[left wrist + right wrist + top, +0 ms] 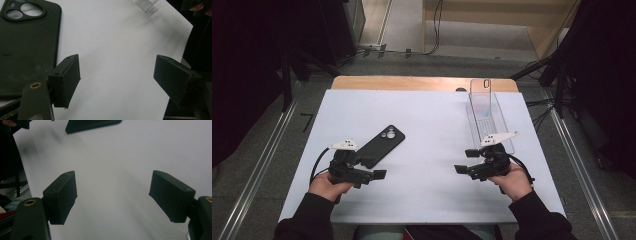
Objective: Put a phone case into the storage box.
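Both wide open and empty, left gripper (368,176) just beside the black phone (381,145) lying camera-up mid-table, right gripper (467,161) well apart from it near a clear case (488,116); likely to skid flat phone away.

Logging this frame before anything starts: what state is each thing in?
Black phone case: flat on the table, camera cutout up, untouched.
Clear phone case: leaning in the clear tray.
Left gripper: open, empty.
Right gripper: open, empty.
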Tool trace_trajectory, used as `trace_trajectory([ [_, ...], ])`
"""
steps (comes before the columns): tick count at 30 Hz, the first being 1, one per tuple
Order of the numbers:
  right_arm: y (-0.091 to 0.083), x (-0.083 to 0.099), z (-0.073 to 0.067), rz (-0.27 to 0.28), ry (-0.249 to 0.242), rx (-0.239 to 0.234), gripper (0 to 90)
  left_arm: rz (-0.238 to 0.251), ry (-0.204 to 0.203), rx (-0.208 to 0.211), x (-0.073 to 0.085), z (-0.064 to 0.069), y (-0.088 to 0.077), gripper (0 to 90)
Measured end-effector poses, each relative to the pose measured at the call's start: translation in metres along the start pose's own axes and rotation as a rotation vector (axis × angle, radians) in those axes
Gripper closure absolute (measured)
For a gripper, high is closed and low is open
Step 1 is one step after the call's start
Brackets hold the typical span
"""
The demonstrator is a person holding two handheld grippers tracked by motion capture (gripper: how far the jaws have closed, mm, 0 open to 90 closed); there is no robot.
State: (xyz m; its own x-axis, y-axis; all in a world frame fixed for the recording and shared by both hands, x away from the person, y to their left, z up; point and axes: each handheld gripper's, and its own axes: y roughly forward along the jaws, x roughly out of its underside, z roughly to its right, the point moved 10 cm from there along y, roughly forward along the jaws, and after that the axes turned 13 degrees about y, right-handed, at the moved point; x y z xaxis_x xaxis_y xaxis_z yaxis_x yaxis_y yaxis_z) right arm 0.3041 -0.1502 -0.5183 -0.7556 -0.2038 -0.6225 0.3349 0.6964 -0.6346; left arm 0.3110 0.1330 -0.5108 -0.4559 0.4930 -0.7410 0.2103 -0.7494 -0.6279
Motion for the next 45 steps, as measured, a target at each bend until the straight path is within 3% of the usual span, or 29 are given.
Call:
trace_trajectory([
  [9,-0.002,0.017,0.003,-0.012,-0.004,0.016,20.3,-0.018,-0.018,0.036,0.0,0.001,-0.003,21.6],
  [15,-0.003,0.027,0.004,-0.035,0.001,0.013,20.3,-0.017,0.003,0.045,-0.002,0.001,-0.005,21.6],
  [23,-0.005,0.032,0.008,-0.038,-0.008,0.016,20.2,-0.007,0.006,0.0,-0.004,-0.011,-0.007,21.8],
  [30,-0.006,0.03,0.014,-0.031,0.008,0.017,20.3,-0.002,0.048,-0.02,-0.014,-0.024,-0.005,21.8],
  [38,-0.004,0.034,0.018,-0.058,0.013,0.031,20.2,-0.001,0.023,-0.044,-0.022,-0.041,-0.004,21.7],
  [43,-0.003,0.035,0.018,-0.066,0.014,0.028,20.3,-0.015,0.039,-0.066,-0.026,-0.051,-0.005,21.7],
  [45,-0.003,0.035,0.018,-0.066,0.015,0.026,20.3,0.009,0.036,-0.066,-0.03,-0.052,-0.005,21.3],
])
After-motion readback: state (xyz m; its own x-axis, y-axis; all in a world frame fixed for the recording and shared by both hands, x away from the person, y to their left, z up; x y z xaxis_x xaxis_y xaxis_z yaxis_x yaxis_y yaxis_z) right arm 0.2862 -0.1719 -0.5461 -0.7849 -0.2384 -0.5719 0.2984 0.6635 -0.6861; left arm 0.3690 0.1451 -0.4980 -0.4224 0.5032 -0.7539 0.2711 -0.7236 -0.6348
